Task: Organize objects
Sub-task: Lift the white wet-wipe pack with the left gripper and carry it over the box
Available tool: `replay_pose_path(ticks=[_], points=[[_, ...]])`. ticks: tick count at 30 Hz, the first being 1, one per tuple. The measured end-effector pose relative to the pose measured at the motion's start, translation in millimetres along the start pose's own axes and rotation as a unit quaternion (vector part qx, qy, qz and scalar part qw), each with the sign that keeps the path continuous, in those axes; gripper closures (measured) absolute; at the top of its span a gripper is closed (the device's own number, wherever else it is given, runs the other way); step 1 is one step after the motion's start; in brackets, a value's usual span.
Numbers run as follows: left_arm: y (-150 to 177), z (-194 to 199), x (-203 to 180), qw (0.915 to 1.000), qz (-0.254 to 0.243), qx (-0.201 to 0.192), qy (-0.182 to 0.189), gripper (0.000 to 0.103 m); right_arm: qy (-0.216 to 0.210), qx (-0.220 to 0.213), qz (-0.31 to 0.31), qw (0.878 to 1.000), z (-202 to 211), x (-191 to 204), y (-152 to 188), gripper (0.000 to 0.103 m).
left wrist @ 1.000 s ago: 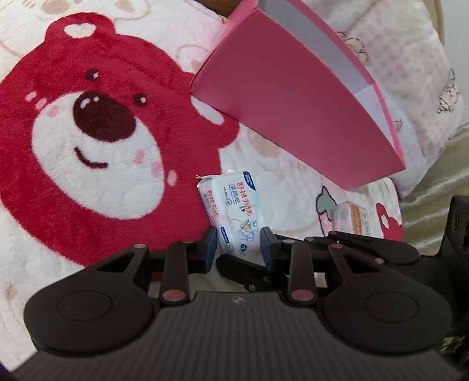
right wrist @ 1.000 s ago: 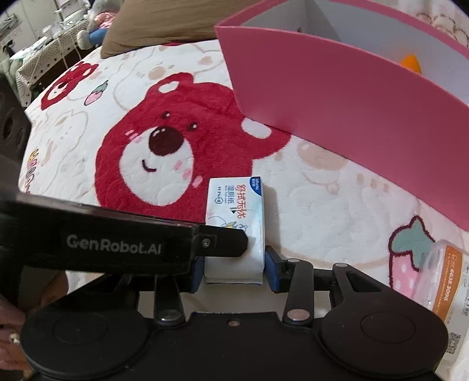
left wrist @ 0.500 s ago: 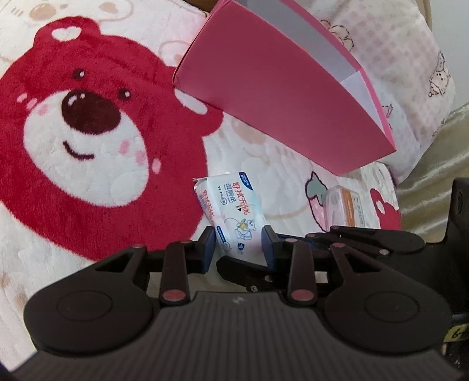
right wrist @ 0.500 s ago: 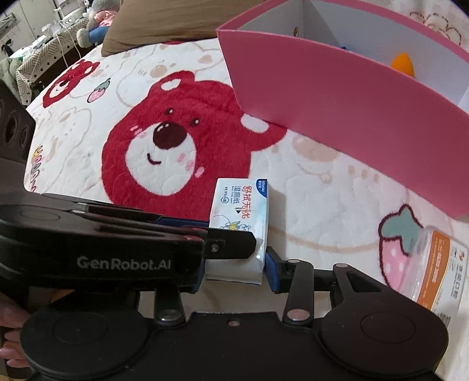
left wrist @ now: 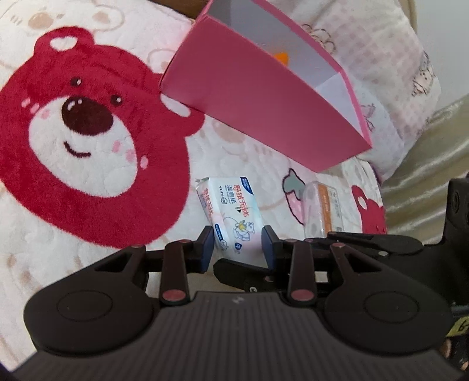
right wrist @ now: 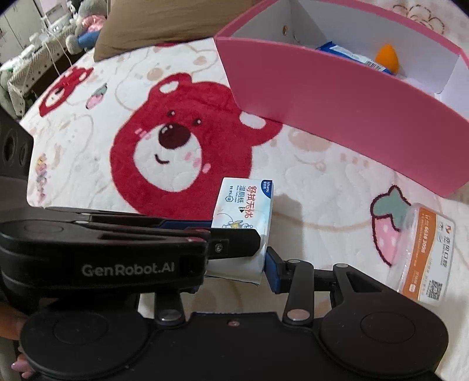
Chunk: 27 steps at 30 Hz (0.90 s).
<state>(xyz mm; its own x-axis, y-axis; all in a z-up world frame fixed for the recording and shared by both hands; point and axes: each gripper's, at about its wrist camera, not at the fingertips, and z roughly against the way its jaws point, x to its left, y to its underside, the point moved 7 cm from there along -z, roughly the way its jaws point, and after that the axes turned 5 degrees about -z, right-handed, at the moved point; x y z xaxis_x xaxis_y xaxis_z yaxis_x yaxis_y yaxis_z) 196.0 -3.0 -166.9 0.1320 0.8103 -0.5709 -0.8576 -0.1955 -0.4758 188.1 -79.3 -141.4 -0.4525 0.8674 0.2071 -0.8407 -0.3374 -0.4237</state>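
Observation:
A white and blue wet wipes pack [left wrist: 231, 211] hangs just above the bear blanket, held from two sides. My left gripper [left wrist: 238, 247] is shut on its near end. My right gripper [right wrist: 239, 265] is shut on the same pack [right wrist: 244, 202], though the left gripper's black body [right wrist: 126, 249] crosses in front and hides its left finger. The pack throws a shadow on the blanket. The pink box [left wrist: 263, 96] stands open behind it; in the right wrist view the box [right wrist: 337, 96] holds an orange sponge [right wrist: 387, 55] and a blue packet [right wrist: 343, 51].
A clear packet with an orange label [right wrist: 422, 255] lies on the blanket to the right, also in the left wrist view [left wrist: 322, 205]. A red bear print [left wrist: 82, 134] fills the blanket on the left. A brown pillow [right wrist: 152, 26] lies at the far edge.
Both grippers have risen together with the wipes pack, which has come off the blanket. More of the pink box's inside shows now.

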Motion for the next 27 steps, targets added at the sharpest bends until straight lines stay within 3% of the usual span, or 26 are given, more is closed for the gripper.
replay_pose_path(ticks=[14, 27], points=[[-3.4, 31.4, -28.1, 0.9985, -0.053, 0.003, -0.011, 0.07, -0.016, -0.038, -0.003, 0.999, 39.8, 10.6, 6.3, 0.056], [-2.0, 57.3, -63.7, 0.9944, -0.104, 0.0, -0.016, 0.07, -0.002, -0.089, -0.001, 0.996, 74.7, 17.7, 18.1, 0.056]])
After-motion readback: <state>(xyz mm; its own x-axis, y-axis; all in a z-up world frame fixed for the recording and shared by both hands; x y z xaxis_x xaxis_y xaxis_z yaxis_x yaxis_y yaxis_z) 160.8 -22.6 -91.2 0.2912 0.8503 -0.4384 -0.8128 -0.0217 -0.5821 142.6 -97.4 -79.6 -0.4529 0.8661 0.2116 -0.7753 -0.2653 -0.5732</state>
